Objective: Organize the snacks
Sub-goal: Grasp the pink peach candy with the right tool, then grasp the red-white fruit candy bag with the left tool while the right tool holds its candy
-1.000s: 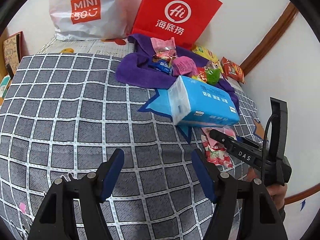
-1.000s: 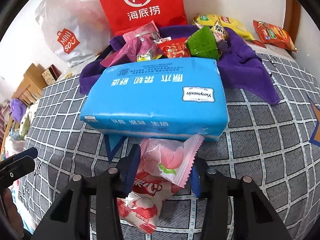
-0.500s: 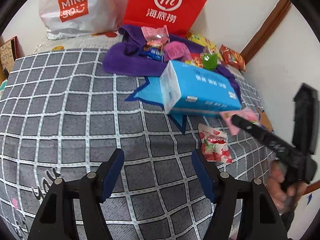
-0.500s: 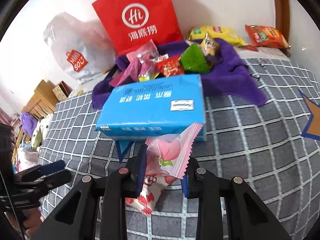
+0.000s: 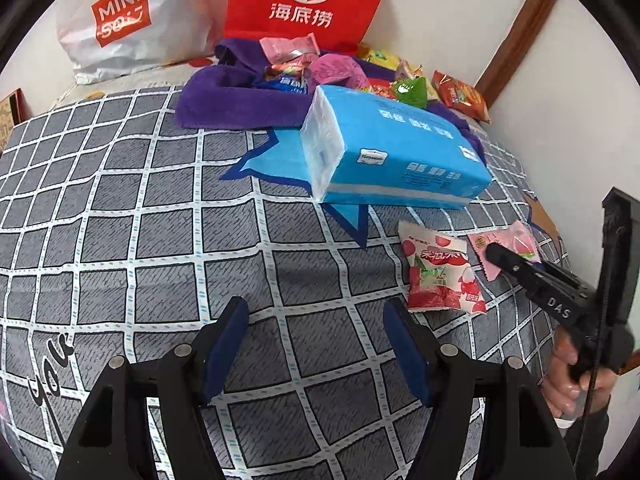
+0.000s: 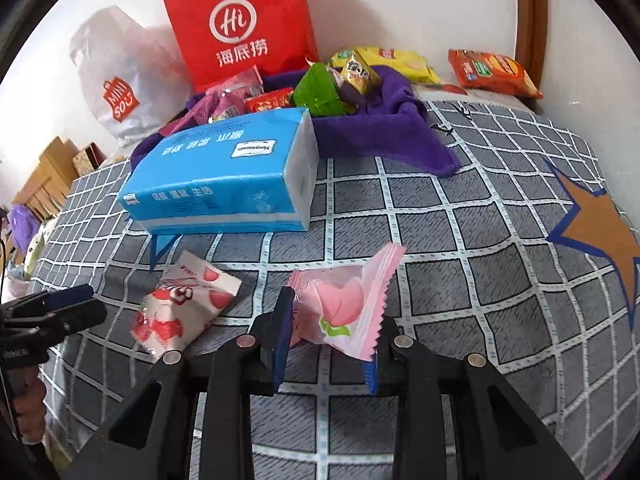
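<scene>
My right gripper (image 6: 332, 320) is shut on a pink peach snack packet (image 6: 344, 304), held just above the grey checked bedspread (image 6: 460, 240). The left wrist view shows the same pink packet (image 5: 516, 240) at the tip of the right gripper (image 5: 496, 256). A red-and-white lychee snack packet (image 6: 180, 308) lies flat on the bedspread to its left, also visible as the lychee packet (image 5: 438, 276). My left gripper (image 5: 316, 344) stands open over bare bedspread with nothing between its fingers; it is the left gripper (image 6: 68, 308) at the edge of the right wrist view.
A blue tissue pack (image 5: 392, 156) lies behind the packets. Beyond it a purple cloth (image 5: 224, 100) carries several snacks. A red paper bag (image 5: 304, 0) and a white plastic bag (image 5: 132, 20) lean on the wall. An orange snack bag (image 6: 492, 72) lies at the far right.
The right gripper closed on the pink packet and carried it right, off the lychee packet, which stayed on the bedspread. The left gripper came lower and closer to the tissue pack.
</scene>
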`<state>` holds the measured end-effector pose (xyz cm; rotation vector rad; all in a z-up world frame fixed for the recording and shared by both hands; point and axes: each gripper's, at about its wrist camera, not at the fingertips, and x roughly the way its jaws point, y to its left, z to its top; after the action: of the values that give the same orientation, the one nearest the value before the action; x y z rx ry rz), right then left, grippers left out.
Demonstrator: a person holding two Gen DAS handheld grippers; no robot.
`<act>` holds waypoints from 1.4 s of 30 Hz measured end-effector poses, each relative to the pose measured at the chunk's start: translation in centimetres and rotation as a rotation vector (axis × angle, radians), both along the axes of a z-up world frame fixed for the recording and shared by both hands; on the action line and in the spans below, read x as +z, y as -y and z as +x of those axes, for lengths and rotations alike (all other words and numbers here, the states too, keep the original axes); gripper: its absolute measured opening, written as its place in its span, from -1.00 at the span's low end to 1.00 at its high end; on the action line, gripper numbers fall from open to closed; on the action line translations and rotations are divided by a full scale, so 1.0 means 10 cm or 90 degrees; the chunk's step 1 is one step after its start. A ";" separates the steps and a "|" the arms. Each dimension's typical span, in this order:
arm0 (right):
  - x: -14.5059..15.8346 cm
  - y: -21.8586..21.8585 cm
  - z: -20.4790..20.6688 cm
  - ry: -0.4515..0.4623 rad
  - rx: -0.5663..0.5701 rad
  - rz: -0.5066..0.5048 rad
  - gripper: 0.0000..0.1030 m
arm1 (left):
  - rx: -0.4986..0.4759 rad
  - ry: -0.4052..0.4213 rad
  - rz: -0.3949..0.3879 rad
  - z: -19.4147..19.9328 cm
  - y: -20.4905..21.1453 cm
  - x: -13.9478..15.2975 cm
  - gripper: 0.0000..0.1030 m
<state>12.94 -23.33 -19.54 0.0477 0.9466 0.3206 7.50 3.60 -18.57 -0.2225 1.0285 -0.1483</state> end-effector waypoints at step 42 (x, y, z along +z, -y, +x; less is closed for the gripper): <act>-0.02 0.57 0.07 -0.001 -0.066 0.018 -0.47 | -0.102 0.062 0.141 0.30 0.97 -0.06 0.07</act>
<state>13.66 -29.01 -19.78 0.1231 0.9368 0.2384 10.51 -6.11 -19.21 0.0684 0.9566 -0.1872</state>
